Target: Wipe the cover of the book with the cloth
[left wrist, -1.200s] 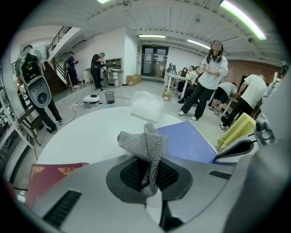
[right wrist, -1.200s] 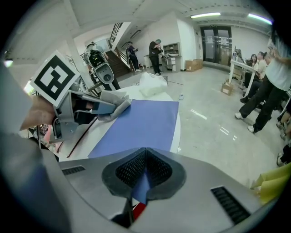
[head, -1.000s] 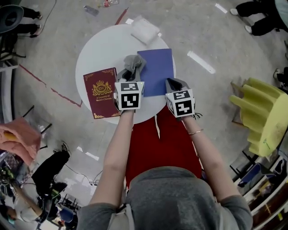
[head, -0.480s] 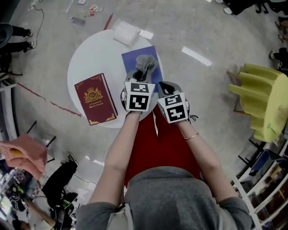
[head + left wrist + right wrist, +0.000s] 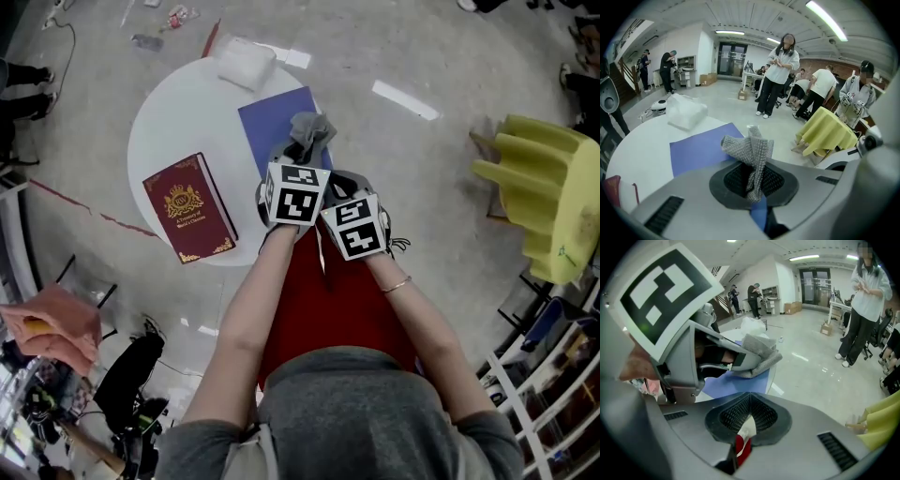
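A dark red book (image 5: 187, 208) with gold print lies closed on the left of the round white table (image 5: 178, 112). My left gripper (image 5: 302, 155) is shut on a grey knitted cloth (image 5: 310, 131), which sticks up crumpled from the jaws (image 5: 750, 149). It hangs over the near right corner of a blue sheet (image 5: 277, 127) (image 5: 701, 147), well to the right of the book. My right gripper (image 5: 339, 185) is shut with nothing in it (image 5: 749, 405). It sits close against the left gripper's right side, over the table's edge.
A white plastic bag (image 5: 246, 62) (image 5: 685, 111) lies at the table's far edge. A yellow-draped piece of furniture (image 5: 539, 192) (image 5: 826, 133) stands to the right. Several people stand on the floor beyond the table (image 5: 780, 70). Red tape lines cross the floor at left.
The left gripper has carried the cloth right, to the blue sheet's near right corner. The right gripper has closed in beside it. The book has not moved on the table.
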